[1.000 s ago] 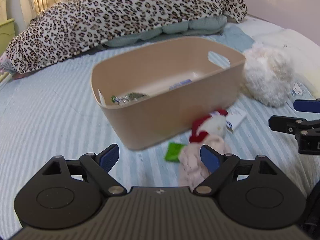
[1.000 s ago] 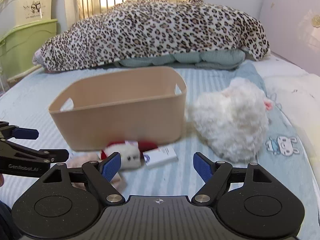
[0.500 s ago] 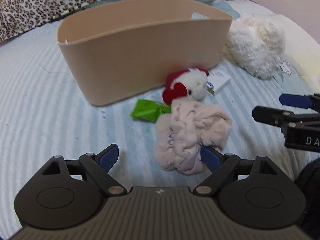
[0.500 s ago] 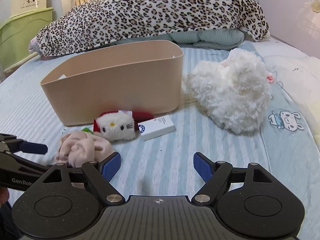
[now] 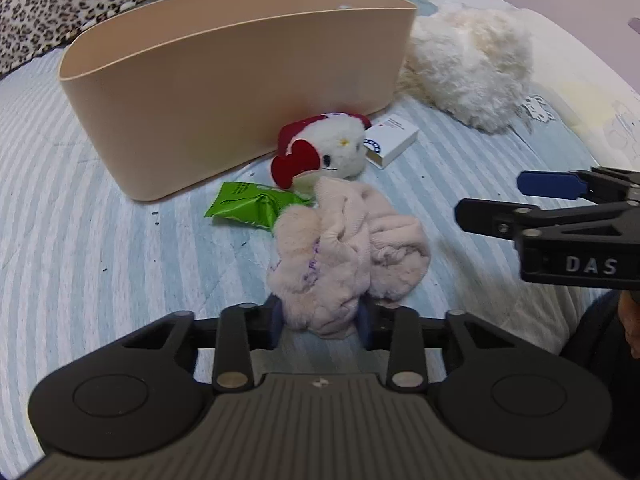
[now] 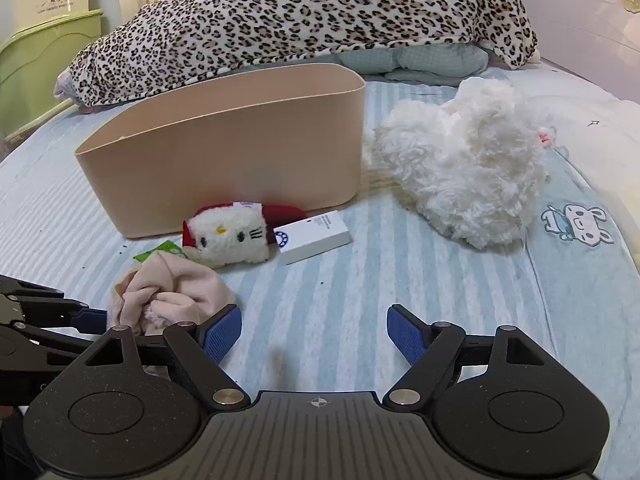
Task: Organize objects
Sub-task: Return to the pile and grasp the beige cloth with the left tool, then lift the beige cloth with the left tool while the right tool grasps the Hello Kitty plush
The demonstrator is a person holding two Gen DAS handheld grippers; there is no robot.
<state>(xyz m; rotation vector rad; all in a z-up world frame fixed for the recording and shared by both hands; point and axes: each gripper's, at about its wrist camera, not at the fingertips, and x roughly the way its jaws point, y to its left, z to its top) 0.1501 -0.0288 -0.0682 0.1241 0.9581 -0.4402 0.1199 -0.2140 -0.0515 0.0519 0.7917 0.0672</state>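
Beige bin [image 5: 224,92], pale pink cloth [image 5: 348,256], green packet [image 5: 252,204] being shown; leopard print being displayed on blanket [image 6: 304,20], upper frame; blue-white stripes on sheet [image 6: 400,280].

A home bedroom: striped bed sheet [image 6: 400,280], leopard-print duvet [image 6: 300,12], fluffy white plush [image 6: 460,168].

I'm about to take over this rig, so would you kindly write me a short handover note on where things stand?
Left gripper: shut on the pink cloth, which lies on the bed.
Right gripper: open, empty, above bare sheet.
On the bed in front of the beige bin: Hello Kitty plush, white box, green packet. The fluffy white toy sits to the bin's right.
Done: cloth gripped. The bin's contents are not visible.
Left: cloth and the other loose items probably go into the bin.
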